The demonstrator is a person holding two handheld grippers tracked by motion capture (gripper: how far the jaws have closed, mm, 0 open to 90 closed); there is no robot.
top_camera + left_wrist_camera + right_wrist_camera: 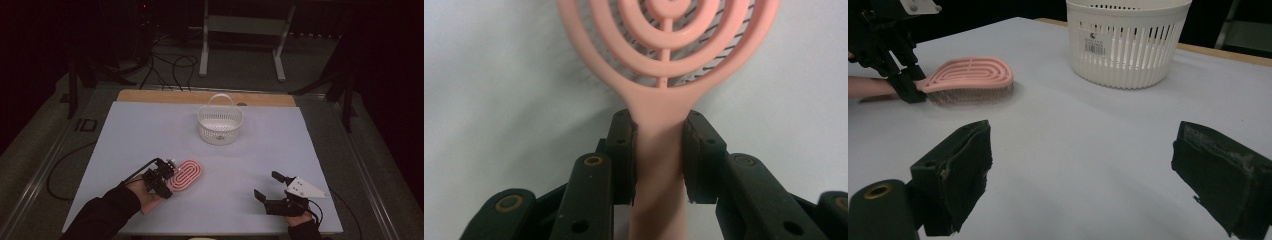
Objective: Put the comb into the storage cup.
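The left gripper (659, 150) is clamped on the neck of the pink hairbrush (184, 175), its two pads (623, 155) pressing the handle from either side just below the oval head, as the left gripper view confirms. The brush lies bristles down on the white counter (260, 150), near the front left, with its head pointing away from the person and toward the centre. The step in hand appears to be securing the brush for a lift. Before raising it, the grip should be checked for squareness: the handle should sit centred between the pads, since an off-centre hold would let the heavy head swing down. The lift should be straight up, so that the bristles clear the counter without dragging. The right gripper (272, 192) rests at the front right with its jaws spread wide and nothing between them; it should stay well apart from the travel path. Farther back, near the middle of the counter, stands the white slotted basket (220, 125), upright, handle raised. It is the likely destination; the brush should enter beside the handle, not under it.
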